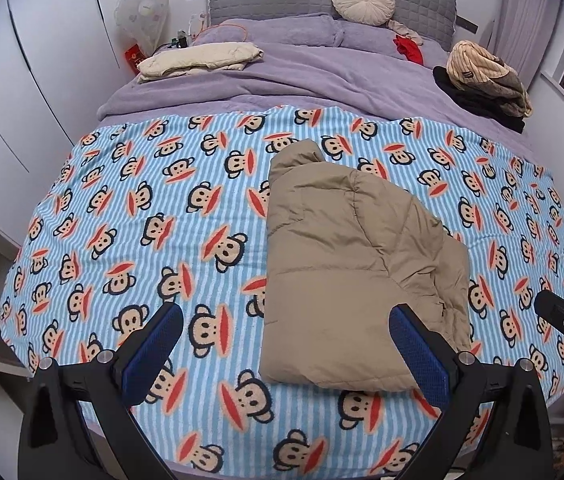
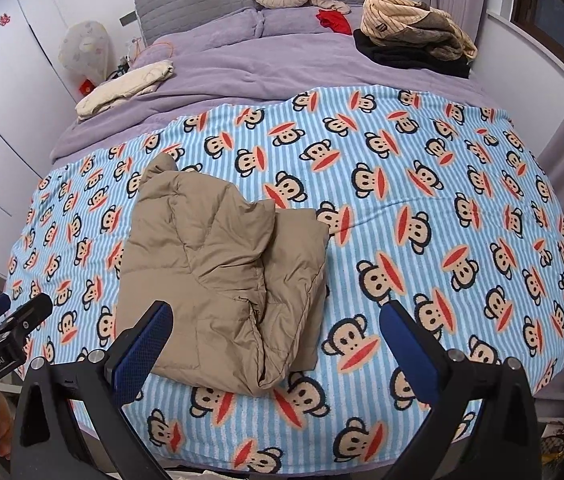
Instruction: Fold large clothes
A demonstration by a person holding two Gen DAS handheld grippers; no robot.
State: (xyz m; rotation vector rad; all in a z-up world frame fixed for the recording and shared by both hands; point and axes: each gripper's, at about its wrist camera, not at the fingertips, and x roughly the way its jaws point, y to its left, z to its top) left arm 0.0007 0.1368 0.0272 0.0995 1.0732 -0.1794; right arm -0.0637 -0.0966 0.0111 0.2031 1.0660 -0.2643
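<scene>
A tan puffer jacket point(image 1: 346, 264) lies folded into a compact bundle on the blue striped monkey-print blanket point(image 1: 162, 208); it also shows in the right wrist view point(image 2: 218, 272). My left gripper point(image 1: 286, 328) is open and empty, above the near edge of the bed, with its right finger point(image 1: 418, 344) over the jacket's near corner. My right gripper point(image 2: 278, 332) is open and empty, with its left finger point(image 2: 142, 344) over the jacket's near left edge. Neither gripper touches the jacket.
A folded cream garment point(image 1: 202, 60) lies at the far left on the purple duvet point(image 1: 302, 76). A heap of striped and dark clothes point(image 1: 482, 76) sits at the far right. Pillows, a round cushion point(image 1: 362, 0) and a red item are by the headboard. White wardrobes point(image 1: 22, 80) stand to the left.
</scene>
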